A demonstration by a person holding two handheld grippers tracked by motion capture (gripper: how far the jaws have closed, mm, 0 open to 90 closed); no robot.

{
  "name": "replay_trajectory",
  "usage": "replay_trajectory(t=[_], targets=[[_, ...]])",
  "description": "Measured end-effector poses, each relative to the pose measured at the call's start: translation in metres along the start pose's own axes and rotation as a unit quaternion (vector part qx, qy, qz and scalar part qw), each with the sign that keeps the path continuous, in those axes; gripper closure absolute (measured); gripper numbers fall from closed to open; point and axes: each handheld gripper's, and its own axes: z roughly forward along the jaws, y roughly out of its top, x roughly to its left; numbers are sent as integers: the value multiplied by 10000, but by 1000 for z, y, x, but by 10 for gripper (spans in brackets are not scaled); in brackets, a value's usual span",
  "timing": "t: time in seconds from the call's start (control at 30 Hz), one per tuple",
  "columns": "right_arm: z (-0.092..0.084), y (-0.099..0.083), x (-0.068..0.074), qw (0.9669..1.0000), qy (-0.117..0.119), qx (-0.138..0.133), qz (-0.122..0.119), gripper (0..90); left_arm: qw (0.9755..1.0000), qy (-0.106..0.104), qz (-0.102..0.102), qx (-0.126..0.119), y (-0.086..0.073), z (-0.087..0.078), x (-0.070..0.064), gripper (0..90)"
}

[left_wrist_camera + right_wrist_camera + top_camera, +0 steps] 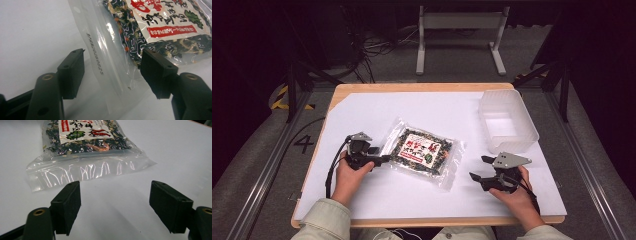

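Clear plastic of the snack bag [422,152] is straddled, ungripped, by the open left hand-held gripper [382,159], so it could be pushed away; the right hand-held gripper [478,169] is held open nearby.

Clear packet [422,151] with dark speckled contents, red-and-white label, translucent white tub [507,121], black jaws

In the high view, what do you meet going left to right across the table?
left gripper → bag of dried vegetables → right gripper, open and short of the bag → clear plastic bin.
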Motion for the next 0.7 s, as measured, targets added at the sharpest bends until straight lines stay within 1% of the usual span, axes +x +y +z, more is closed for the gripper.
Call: replay_trajectory(t=[0.03,0.07,0.1,0.13,0.2,0.27,0.33,0.4,0.43,0.47,0.53,0.57,0.6,0.7], targets=[[0,0,0,10000,-1,0,3,250,10000,-54,3,33,0,0,0,415],[0,0,0,10000,-1,0,3,250,10000,-54,3,33,0,0,0,442],[0,0,0,10000,13,-1,8,250,9999,-126,0,49,0,-1,-1,473],[0,0,0,10000,18,-4,13,250,9999,-136,-17,45,0,-1,-1,495],[0,0,0,10000,21,-5,13,250,9999,-151,-40,54,0,-1,-1,515],[0,0,0,10000,24,-9,13,250,9997,-209,-82,93,0,-1,0,537],[1,0,0,10000,33,-12,9,250,9995,-254,-166,101,0,-1,-1,571],[1,0,1,10000,37,-10,-8,248,9995,-251,-158,130,0,-1,-1,597],[1,0,1,10000,42,-17,-7,247,9994,-250,-191,132,0,-1,-2,606],[1,0,1,10000,43,-20,-4,247,9992,-282,-243,144,0,-1,-2,613],[1,0,1,10000,44,-20,-3,246,9989,-341,-279,158,0,-1,-1,634],[1,0,1,10000,44,-20,-3,246,9989,-341,-279,158,0,-1,-1,661],[2,1,1,10000,47,-17,-17,245,9982,-454,-347,178,0,-1,-2,715],[2,1,1,10000,61,-20,-23,244,9984,-421,-298,240,0,-1,-4,731]])
